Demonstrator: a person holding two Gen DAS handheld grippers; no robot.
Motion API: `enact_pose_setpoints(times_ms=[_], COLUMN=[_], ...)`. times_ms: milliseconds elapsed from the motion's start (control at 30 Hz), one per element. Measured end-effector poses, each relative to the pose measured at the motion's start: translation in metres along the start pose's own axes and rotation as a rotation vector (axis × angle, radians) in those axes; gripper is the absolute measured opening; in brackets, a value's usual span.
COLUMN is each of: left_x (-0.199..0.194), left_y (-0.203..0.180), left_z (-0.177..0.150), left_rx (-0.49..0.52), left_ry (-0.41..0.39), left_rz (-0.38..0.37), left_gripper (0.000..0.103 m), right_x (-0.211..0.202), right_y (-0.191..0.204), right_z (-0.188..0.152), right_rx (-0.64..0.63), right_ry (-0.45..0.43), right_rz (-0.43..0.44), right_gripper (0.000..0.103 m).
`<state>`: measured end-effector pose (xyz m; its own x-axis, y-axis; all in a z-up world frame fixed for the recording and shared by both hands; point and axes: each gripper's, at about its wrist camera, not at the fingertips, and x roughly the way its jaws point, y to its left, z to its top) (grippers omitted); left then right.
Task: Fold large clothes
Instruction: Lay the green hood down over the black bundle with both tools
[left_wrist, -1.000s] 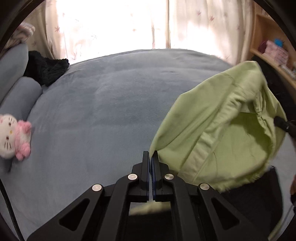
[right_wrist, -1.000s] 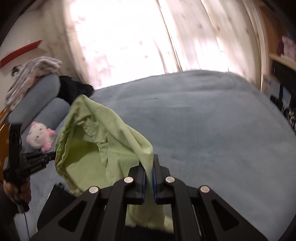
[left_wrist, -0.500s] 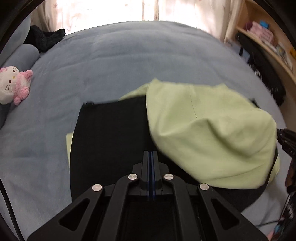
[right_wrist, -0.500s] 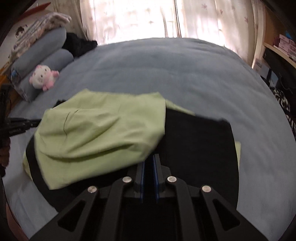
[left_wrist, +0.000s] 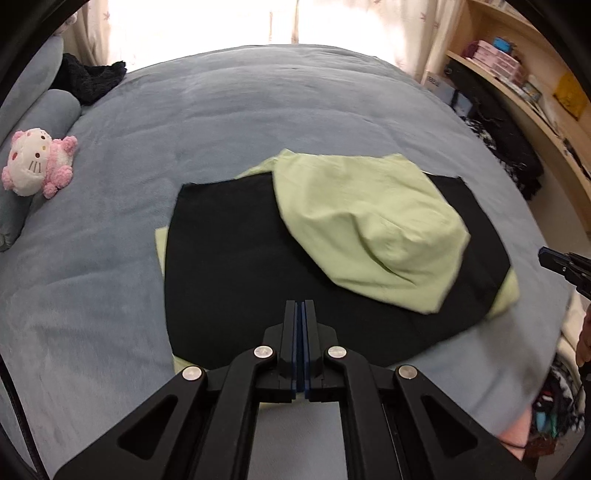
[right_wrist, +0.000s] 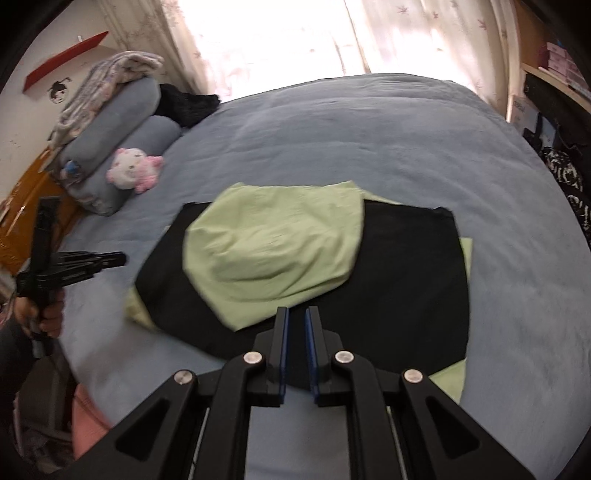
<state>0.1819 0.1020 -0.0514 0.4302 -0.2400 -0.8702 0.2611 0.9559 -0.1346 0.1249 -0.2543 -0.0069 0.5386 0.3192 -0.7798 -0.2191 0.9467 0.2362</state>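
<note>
A wide blue-grey bed (left_wrist: 155, 280) fills both wrist views. Near its front edge lies a garment (left_wrist: 354, 236) with a black panel spread flat and a light green part folded back over it in a loose, puffed heap; thin green strips show from under the black along the front and side edges.

The left gripper (left_wrist: 300, 306) hovers above the black panel, its jaws pressed together with nothing between them. The right gripper (right_wrist: 296, 317) hovers just at the near edge of the green fold, its jaws slightly spread and empty, not touching the cloth.

At the head edge of the bed, blue-grey pillows (right_wrist: 122, 122) are stacked with a patterned blanket (right_wrist: 107, 77) on top. A pink and white plush cat (left_wrist: 35, 162) leans against the pillows. A black fuzzy item (left_wrist: 90, 79) sits in the far corner by the light floral curtains (right_wrist: 280, 40). A wooden shelf (left_wrist: 517, 74) with boxes runs along the opposite side. A box below it carries writing too small to read. Nothing lies between the grippers and the garment.
</note>
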Motion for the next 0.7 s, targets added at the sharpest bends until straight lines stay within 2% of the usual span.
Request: enact_pose_setpoints(times_ms=[33, 100, 167, 233, 300, 433, 533, 700], left_x=[-0.002, -0.005, 0.002, 0.013, 0.030, 0.072, 0.105, 0.135], left_y=[-0.004, -0.011, -0.016, -0.021, -0.022, -0.015, -0.006, 0.010], left_z=[-0.003, -0.010, -0.014, -0.017, -0.018, -0.016, -0.013, -0.009], left_rx=[0.002, -0.002, -0.014, -0.025, -0.060, -0.161, -0.241, -0.345], left_ry=[0.003, 0.012, 0.026, 0.041, 0.022, 0.004, 0.001, -0.077], left_rz=[-0.010, -0.049, -0.085, -0.128, -0.182, -0.309, -0.374, -0.493], left_gripper=[0.001, 0.003, 0.011, 0.038, 0.048, 0.048, 0.048, 0.048], right_x=[-0.004, -0.006, 0.001, 0.017, 0.042, 0.090, 0.122, 0.151], right_y=[0.005, 0.014, 0.017, 0.018, 0.015, 0.003, -0.013, -0.041], right_z=[-0.003, -0.010, -0.015, -0.019, -0.024, -0.032, -0.035, -0.031], right_rx=[-0.002, 0.011, 0.034, 0.061, 0.104, 0.190, 0.290, 0.428], right_ry=[0.001, 0.007, 0.012, 0.026, 0.039, 0.052, 0.037, -0.024], right_rz=[0.010, 0.028, 0.057, 0.082, 0.108, 0.160, 0.207, 0.288], right_gripper=[0.019, 0.038, 0.041, 0.041, 0.041, 0.041, 0.041, 0.040])
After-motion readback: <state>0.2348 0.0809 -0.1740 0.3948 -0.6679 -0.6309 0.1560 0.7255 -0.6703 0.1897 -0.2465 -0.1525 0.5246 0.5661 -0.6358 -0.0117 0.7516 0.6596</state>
